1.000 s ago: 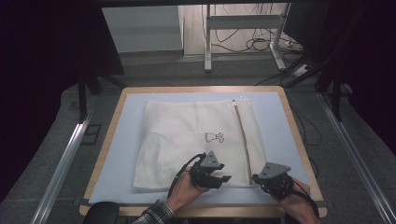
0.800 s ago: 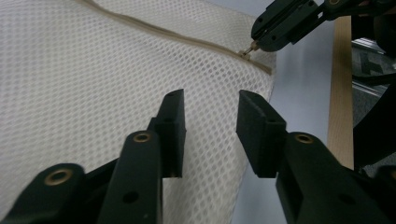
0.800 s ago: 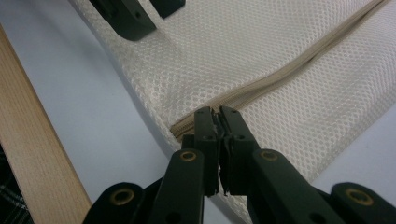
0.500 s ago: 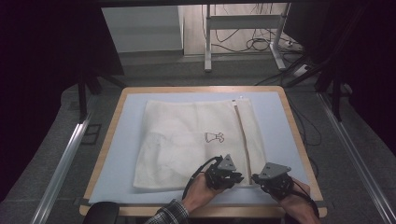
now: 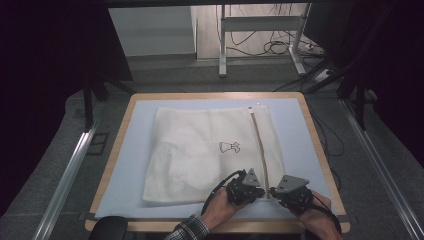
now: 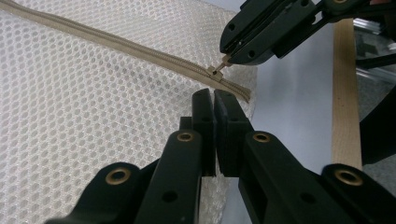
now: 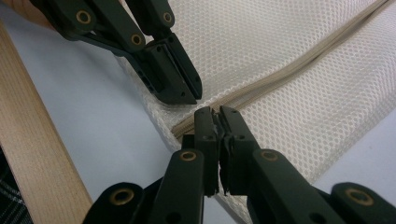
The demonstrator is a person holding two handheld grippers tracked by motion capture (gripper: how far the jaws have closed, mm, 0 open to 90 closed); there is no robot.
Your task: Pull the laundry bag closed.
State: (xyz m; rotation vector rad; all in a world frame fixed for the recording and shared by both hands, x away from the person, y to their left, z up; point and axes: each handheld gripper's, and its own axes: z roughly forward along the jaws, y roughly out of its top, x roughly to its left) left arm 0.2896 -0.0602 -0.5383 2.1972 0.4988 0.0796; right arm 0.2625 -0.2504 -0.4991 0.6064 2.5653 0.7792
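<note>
at the near corner of the mesh laundry bag (image 5: 210, 150), right gripper (image 7: 215, 114) pinches the zipper pull (image 6: 218, 69). just beside it, left gripper (image 6: 215, 100) has just been closing, jaws pressed on the bag's corner. zipper (image 5: 260, 145) runs away from both grippers, shut along its whole length; unzipping not yet begun, all of it left.

Dim room, grey floor (image 5: 165, 75). Wood-edged surface (image 5: 320, 145) w/ pale blue top. Metal desk frame (image 5: 260, 37) behind, cables (image 5: 280, 47) on floor. Alu rails (image 5: 67, 175) either side.
</note>
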